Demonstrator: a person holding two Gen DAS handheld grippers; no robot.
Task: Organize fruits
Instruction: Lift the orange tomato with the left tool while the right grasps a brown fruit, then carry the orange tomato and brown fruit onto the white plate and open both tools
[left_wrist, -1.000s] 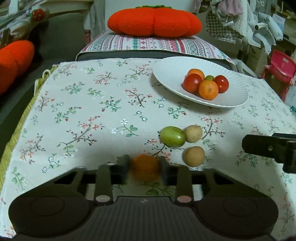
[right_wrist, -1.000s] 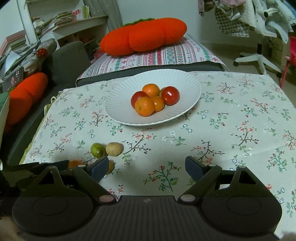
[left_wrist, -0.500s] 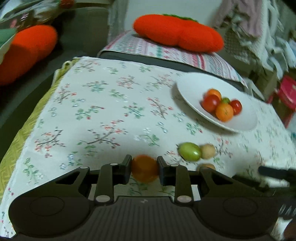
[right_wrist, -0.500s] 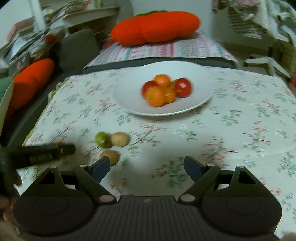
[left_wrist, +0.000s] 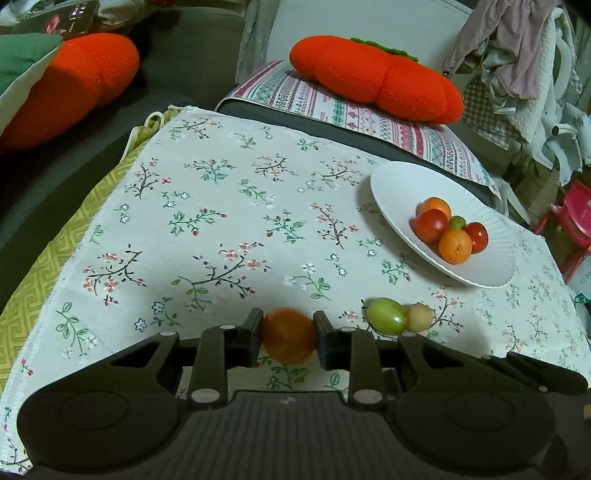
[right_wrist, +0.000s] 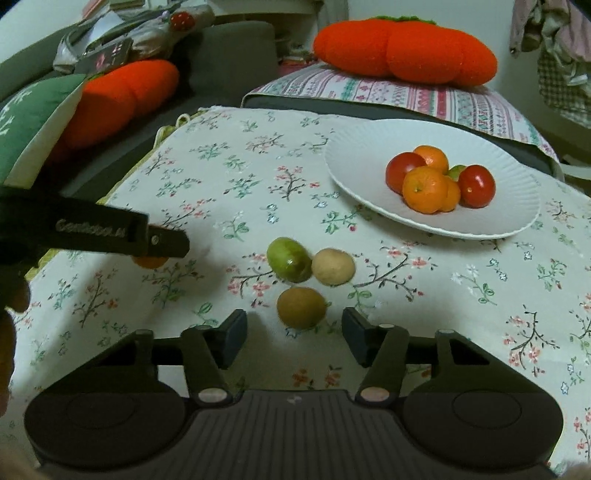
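With the left gripper (left_wrist: 288, 341) clamped on an orange (left_wrist: 289, 340), the right gripper (right_wrist: 294, 338), closing its still-clear jaws, should centre on the brown fruit (right_wrist: 301, 307) near the tablecloth's (right_wrist: 229, 192) front edge before squeezing gently.

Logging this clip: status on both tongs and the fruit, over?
Left tongs shut on an orange. Right tongs closing around the brown fruit, pads not touching it. White plate already holds fruit. Green fruit close beside target.
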